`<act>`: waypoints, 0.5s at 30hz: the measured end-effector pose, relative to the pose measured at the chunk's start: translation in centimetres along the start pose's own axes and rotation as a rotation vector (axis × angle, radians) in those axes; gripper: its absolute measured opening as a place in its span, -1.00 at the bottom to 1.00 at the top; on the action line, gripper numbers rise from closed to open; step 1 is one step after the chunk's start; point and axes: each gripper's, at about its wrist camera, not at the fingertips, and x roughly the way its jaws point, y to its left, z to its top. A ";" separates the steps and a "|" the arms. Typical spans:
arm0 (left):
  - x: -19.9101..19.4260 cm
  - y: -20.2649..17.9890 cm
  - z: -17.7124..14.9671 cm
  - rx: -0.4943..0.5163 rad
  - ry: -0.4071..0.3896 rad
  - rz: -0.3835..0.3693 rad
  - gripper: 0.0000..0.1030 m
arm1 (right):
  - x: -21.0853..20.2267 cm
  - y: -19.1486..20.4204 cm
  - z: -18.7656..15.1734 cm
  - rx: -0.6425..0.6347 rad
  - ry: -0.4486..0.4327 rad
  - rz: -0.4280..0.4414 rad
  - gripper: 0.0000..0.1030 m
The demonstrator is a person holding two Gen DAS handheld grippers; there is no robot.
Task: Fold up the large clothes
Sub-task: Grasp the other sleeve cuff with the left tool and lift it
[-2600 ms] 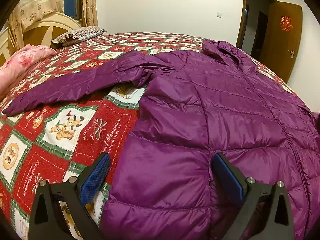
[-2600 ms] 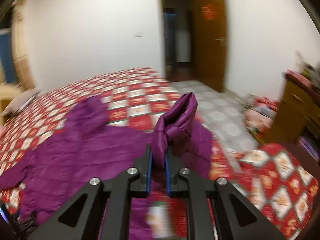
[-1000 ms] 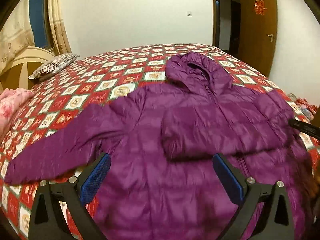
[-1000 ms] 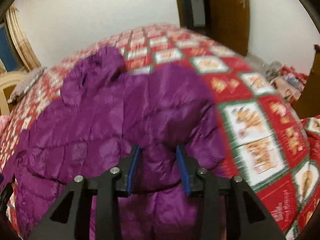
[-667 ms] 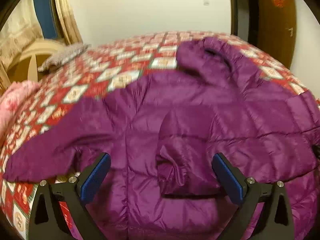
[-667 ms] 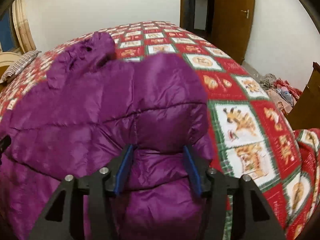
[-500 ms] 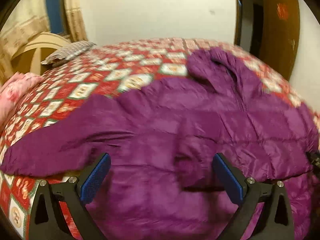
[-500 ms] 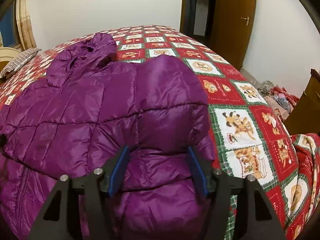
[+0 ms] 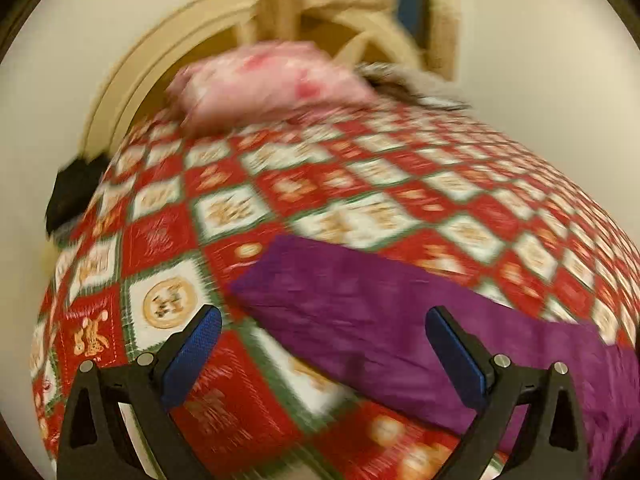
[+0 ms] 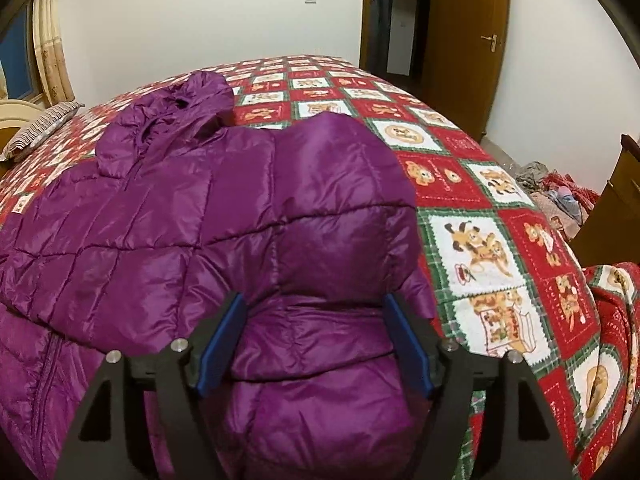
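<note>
A purple quilted hooded jacket [image 10: 180, 216] lies front up on the bed. Its right sleeve is folded across the chest. My right gripper [image 10: 316, 340] is open and empty, its blue pads either side of the jacket's lower right part. In the blurred left wrist view the jacket's left sleeve [image 9: 360, 312] lies stretched out flat on the quilt, cuff end to the left. My left gripper [image 9: 328, 352] is open and empty, just above and near the sleeve's cuff end.
The bed has a red, green and white patchwork quilt [image 10: 472, 240]. A pink folded blanket [image 9: 272, 80] and a striped pillow [image 10: 40, 128] lie by the cream headboard [image 9: 168, 52]. A wooden door [image 10: 468, 40] and a clothes pile [image 10: 560, 196] are on the right.
My left gripper has swung left from the jacket's body to the outstretched left sleeve. My right gripper let go of the right sleeve, now folded over the chest, and opened wider.
</note>
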 end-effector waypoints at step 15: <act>6.3 1.4 0.1 -0.103 0.106 -0.142 -0.80 | 0.2 0.1 -0.1 -0.007 0.005 -0.018 0.49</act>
